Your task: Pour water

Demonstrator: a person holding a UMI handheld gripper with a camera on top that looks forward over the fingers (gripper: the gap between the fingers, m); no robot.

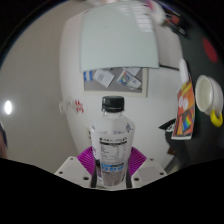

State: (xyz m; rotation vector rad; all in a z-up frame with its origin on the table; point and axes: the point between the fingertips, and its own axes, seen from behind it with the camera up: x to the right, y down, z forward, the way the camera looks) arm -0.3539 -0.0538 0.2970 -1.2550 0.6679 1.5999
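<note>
The hand-held gripper point(111, 170) has its two fingers closed in against the sides of a clear plastic bottle point(112, 140), one finger pressing on each flank, with the purple pads point(87, 158) showing on either side of the bottle's lower body. The bottle stands upright between the fingers and rises above them (its base is hidden down between the fingers, so whether it rests on anything cannot be told). It has a black screw cap point(112, 103), still on, and a pale printed label point(112, 146) wrapped around its middle; the writing on the label is too small to read. Beyond the bottle lies a white worktop point(75, 60), which fills most of the view behind it. Farther back on that worktop, past the cap, sit some small packets or cards point(113, 77) in a loose cluster, too blurred to identify. A small red mark or item point(73, 105) shows on the worktop just beside the bottle's shoulder. Off to the other side, at the worktop's edge, stands a colourful box point(184, 110) in orange and red, and next to it, well apart from the bottle, is a white cup point(209, 95) with a yellow ring point(217, 118) below it.
</note>
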